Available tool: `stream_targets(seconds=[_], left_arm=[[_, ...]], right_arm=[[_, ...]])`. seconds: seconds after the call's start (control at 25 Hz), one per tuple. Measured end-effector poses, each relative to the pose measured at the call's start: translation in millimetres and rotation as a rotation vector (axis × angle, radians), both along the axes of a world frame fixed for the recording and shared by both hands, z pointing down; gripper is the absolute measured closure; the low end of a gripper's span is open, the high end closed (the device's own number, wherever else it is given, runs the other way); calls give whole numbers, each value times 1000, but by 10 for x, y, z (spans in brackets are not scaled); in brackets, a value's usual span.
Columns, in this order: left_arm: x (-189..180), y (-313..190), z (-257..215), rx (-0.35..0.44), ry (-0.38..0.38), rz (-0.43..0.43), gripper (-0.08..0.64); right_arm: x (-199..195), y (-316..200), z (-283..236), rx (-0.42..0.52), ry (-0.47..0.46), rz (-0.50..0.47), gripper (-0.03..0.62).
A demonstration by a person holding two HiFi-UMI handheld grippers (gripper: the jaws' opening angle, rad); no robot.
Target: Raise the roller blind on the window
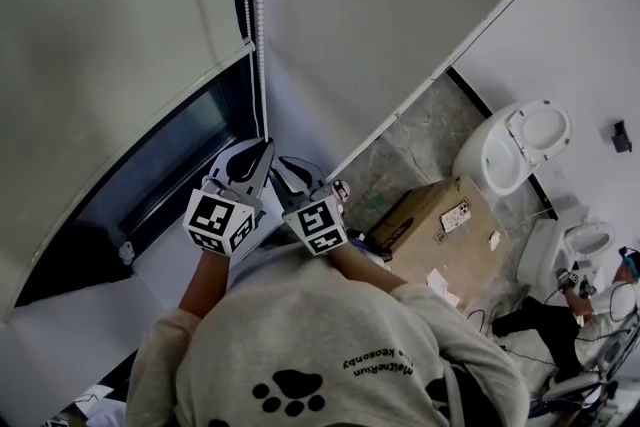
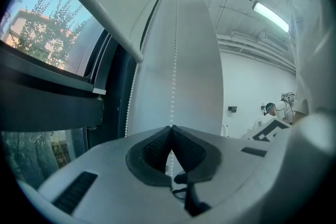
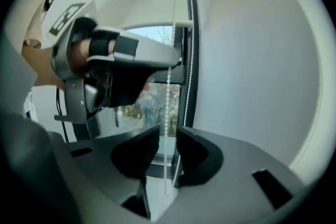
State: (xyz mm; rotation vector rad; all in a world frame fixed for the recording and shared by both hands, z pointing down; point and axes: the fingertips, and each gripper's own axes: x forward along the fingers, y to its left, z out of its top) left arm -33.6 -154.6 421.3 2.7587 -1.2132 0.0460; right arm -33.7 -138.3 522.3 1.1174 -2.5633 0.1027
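Observation:
The white roller blind covers the upper part of the window, and its bottom bar crosses the left gripper view. A white bead chain hangs along the window frame. My left gripper is shut on one strand of the chain, pinched at its tips; the other strand hangs free to the left. Just below, my right gripper stands open. The chain runs down between its pads without being pressed. The left gripper shows above it.
A white wall stands right of the window and the sill lies below the grippers. On the floor to the right are a cardboard box, a toilet and another person.

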Motion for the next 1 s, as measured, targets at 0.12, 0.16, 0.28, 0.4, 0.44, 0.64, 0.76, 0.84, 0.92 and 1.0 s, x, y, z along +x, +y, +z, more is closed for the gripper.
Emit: stream_targets(seconds=[0.12,0.16,0.28,0.4,0.44,0.64,0.76,0.84,0.92,1.0], left_arm=[[-8,-11,4,-1,1,-1,552],[-11,-12,5,-1,0,-2,552],[-7,-15,10,3,-4,-1,552],[-10,-16,32,2,-4,1,552],[-11,-16,37,2,-2,2,552],[28,0,19,3,2,11,552],[59,38,34,3,4,22,552],[71,58,36,4,5,28,552],[95,74,21,5,3,34,552],[116,86,6,6,3,38,552]], right_arm=[[63,41,-312,28,-76,-17,444],[97,56,-424,45,-93,-18,442],[198,88,-758,98,-143,-4,436],[242,112,-1103,152,-196,6,436],[241,113,-1228,169,-210,9,436],[125,29,-2035,286,-284,-8,447],[71,-54,-2369,323,-296,4,466],[19,-87,-2527,347,-306,-2,472],[-12,-107,-2626,352,-304,-7,490],[-36,-114,-2684,357,-301,-12,523]])
